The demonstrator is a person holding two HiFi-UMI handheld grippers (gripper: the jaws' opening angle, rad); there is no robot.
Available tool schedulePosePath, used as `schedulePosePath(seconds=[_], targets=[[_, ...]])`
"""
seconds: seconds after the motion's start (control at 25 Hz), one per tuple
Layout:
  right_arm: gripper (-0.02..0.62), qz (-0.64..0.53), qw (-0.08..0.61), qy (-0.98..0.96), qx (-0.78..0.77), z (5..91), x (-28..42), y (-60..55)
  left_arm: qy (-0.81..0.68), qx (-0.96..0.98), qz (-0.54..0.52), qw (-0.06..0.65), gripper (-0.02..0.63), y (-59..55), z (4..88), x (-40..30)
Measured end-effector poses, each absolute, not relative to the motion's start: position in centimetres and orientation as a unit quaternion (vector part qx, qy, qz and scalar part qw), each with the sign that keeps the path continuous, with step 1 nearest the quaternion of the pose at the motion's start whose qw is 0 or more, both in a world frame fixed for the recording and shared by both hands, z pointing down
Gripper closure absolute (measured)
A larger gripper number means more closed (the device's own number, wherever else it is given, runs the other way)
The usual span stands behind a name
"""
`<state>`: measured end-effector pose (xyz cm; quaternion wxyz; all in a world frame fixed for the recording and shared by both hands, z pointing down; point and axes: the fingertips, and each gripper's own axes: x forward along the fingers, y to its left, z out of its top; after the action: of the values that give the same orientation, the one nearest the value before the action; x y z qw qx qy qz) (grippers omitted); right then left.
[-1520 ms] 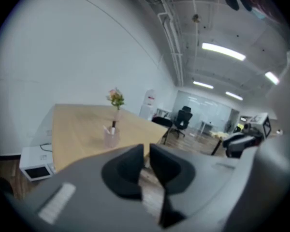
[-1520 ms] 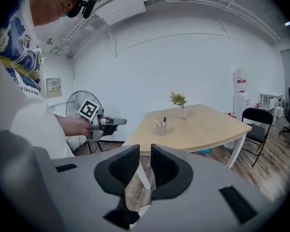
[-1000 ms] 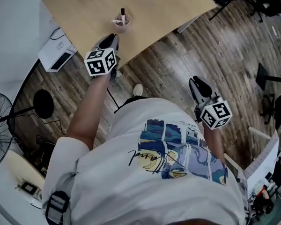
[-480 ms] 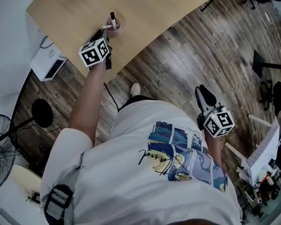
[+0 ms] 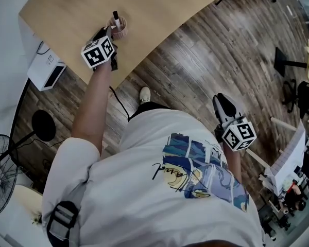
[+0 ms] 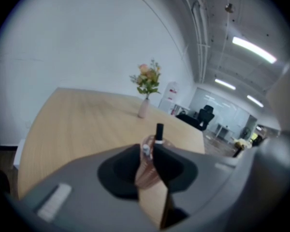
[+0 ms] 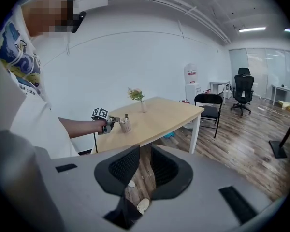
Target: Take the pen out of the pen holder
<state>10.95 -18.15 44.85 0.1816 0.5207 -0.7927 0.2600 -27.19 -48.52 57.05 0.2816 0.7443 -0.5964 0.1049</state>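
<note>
Left claw (image 6: 147,151) points straight at the pen (image 6: 159,132), its jaws a narrow gap apart and closing, with no pad pressing on anything that I can see. The pen stands nearly upright in the pen holder (image 6: 144,173), dark cap on top, its upper part clear above the rim and higher than the jaw tips. The holder's side fills the slit between the jaws, so the claw is lined up on the holder's body and not on the pen; whether the tips already flank the holder or stop just short of it I cannot tell. From the head view the holder sits near the close edge of the tabletop (image 5: 159,4), just beyond the left claw, on the far side of it from the person. The right claw (image 5: 222,103) hangs well apart at the person's side over the wooden floor, jaws apart with only floor between them. The left claw is by far the nearer, and to catch the pen it would likely have to come up along that upright shaft.
</note>
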Motion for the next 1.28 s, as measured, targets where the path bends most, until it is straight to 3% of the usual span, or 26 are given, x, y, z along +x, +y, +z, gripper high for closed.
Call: schedulePosePath(seconds=[0.16, 1.28], targets=[[0.534, 0.26, 0.18, -0.795, 0.518, 44.7, 10.8, -18.5, -0.602, 0.742, 0.112, 0.274, 0.555, -48.6, 56.9, -27.3], [0.548, 0.241, 0.134, -0.819, 0.504, 44.4, 15.5, -15.0, -0.638, 0.746, 0.105, 0.158, 0.561, -44.6, 46.6, -26.2]])
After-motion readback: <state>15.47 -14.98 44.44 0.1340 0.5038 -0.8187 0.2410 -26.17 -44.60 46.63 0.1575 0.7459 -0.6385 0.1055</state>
